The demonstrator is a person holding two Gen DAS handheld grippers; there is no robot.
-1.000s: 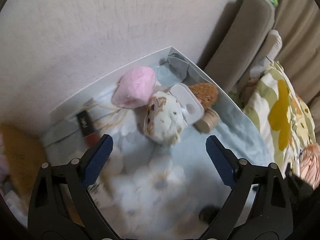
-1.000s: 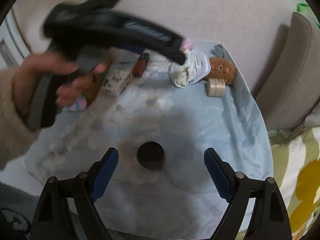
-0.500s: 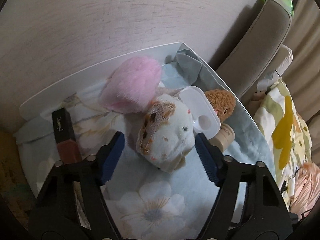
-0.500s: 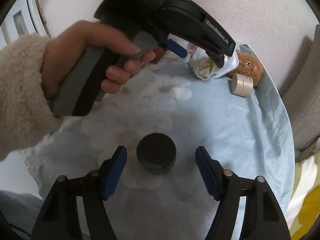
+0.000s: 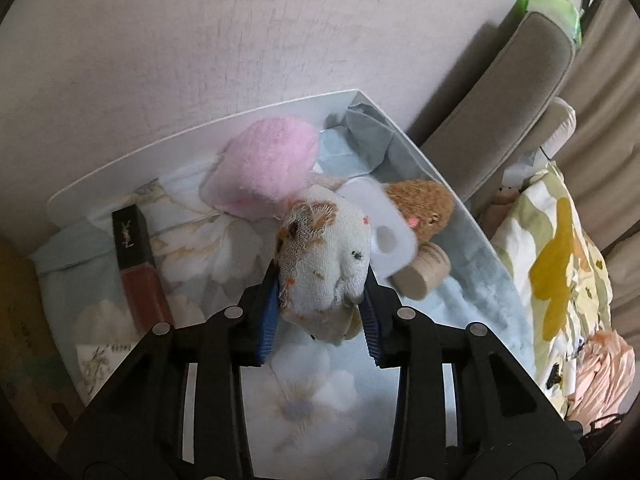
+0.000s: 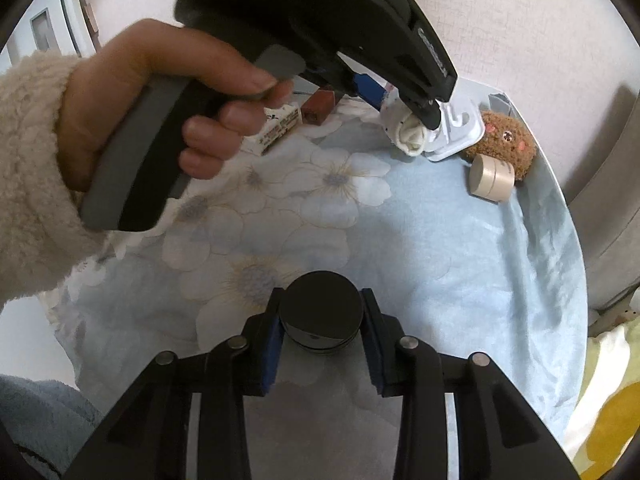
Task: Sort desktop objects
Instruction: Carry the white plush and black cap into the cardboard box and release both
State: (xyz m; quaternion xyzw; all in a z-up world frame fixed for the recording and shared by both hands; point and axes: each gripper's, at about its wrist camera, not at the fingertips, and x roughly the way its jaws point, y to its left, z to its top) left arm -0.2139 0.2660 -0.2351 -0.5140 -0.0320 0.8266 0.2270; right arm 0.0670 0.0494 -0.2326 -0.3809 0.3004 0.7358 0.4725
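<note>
My left gripper (image 5: 320,312) is shut on a white speckled sock bundle (image 5: 324,256) at the back of the table. The right wrist view shows the same gripper (image 6: 404,108) clamped on the sock bundle (image 6: 408,136). My right gripper (image 6: 320,328) is shut on a round black jar (image 6: 320,312) that sits on the floral cloth (image 6: 440,248) near the front. Behind the sock lie a pink fluffy item (image 5: 268,164), a white plastic piece (image 5: 384,228), a brown plush toy (image 5: 424,204) and a beige jar (image 5: 424,276) on its side.
A dark lipstick box (image 5: 134,256) lies left of the sock, with a small white box (image 6: 280,128) near it. A wall (image 5: 200,40) backs the table. A grey cushion (image 5: 500,92) and a yellow-patterned cloth (image 5: 560,272) lie to the right.
My left gripper moved forward over the sock bundle and shut on it. My right gripper moved forward to the black jar and shut on it.
</note>
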